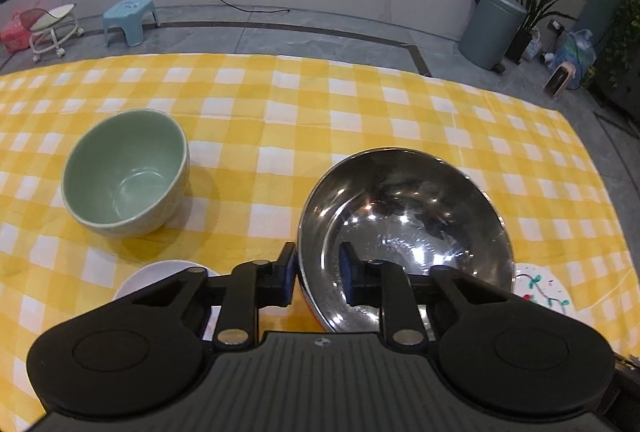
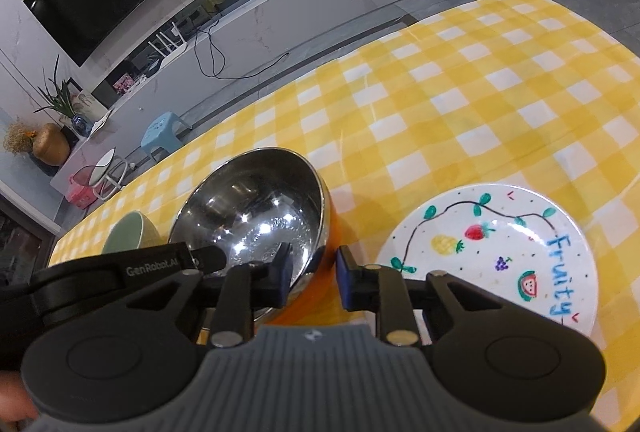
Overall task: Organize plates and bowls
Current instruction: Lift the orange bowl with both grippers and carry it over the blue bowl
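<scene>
A steel bowl point(image 1: 400, 216) with an orange outer wall stands on the yellow checked tablecloth point(image 1: 280, 103). My left gripper point(image 1: 318, 272) is shut on its near left rim, one finger outside and one inside. My right gripper point(image 2: 312, 268) is shut on the steel bowl's point(image 2: 256, 207) right rim, with the orange wall between its pads. One of the left gripper's fingers point(image 2: 208, 258) shows inside the bowl in the right wrist view. An empty green bowl point(image 1: 124, 171) sits upright to the left. A painted "Fruity" plate point(image 2: 492, 256) lies flat to the right.
A small white plate point(image 1: 160, 272) lies partly hidden under the left gripper. Beyond the table's far edge are grey floor, a blue stool point(image 1: 128, 19), a wheeled seat point(image 1: 52, 31) and a grey bin point(image 1: 492, 27). Bare cloth stretches behind the bowls.
</scene>
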Tool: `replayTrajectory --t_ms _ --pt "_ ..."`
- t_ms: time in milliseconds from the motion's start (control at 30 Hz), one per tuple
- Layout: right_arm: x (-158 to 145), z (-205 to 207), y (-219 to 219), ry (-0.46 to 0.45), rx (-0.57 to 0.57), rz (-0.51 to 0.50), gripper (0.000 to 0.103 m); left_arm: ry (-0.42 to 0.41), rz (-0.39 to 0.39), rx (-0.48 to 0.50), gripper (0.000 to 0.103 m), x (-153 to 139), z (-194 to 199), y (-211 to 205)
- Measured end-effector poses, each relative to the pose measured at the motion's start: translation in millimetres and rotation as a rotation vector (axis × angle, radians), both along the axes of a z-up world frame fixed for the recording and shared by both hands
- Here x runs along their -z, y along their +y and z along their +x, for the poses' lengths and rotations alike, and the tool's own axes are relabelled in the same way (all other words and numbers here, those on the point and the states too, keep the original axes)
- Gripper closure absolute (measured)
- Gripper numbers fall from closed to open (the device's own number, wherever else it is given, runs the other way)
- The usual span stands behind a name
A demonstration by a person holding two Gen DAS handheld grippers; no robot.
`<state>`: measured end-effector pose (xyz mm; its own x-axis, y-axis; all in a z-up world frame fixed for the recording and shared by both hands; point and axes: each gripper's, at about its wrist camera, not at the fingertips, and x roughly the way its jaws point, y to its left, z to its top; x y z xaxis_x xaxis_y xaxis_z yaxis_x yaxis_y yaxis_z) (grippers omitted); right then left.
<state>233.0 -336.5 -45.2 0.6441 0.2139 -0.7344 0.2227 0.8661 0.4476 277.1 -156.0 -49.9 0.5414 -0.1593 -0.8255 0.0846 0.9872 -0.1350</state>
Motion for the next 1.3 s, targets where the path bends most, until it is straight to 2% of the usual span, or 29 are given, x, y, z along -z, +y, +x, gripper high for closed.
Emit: replayTrajectory --t_ms 100,233,433,700,833,1067,1300 --pt "-0.8 -0.5 1.4 0.0 -0.001 -0.01 0.082 -0.005 0.02 -0.015 0.095 -0.7 -1.6 1.6" --pt "-2.3 -2.4 -0.3 0.005 0.009 -0.008 0.086 -0.02 -0.005 -0.015 0.095 -7.7 -5.2 5.1" --pt "-19.2 -10.2 -3.5 -0.041 0.004 0.006 0.09 -0.069 -0.011 -0.026 0.094 -30.9 -18.2 8.8" --pt "-41.9 -24.5 17.1 -0.081 -0.114 0.07 0.092 -0.086 0.065 -0.1 0.095 -64.7 -49.8 35.1" --pt "-61.7 -37.5 36.0 -0.124 -0.176 0.092 0.092 -0.08 0.046 -0.175 0.095 -80.7 -69.8 58.2" --pt "-96.3 -76.8 77.7 -0.2 -0.292 0.077 0.092 -0.128 0.037 -0.259 0.096 -112.2 -109.9 95.7" --pt "-114.2 -114.0 113.3 -0.221 -0.393 0.086 0.092 -0.132 0.027 -0.315 0.096 -123.5 -152.0 135.5"
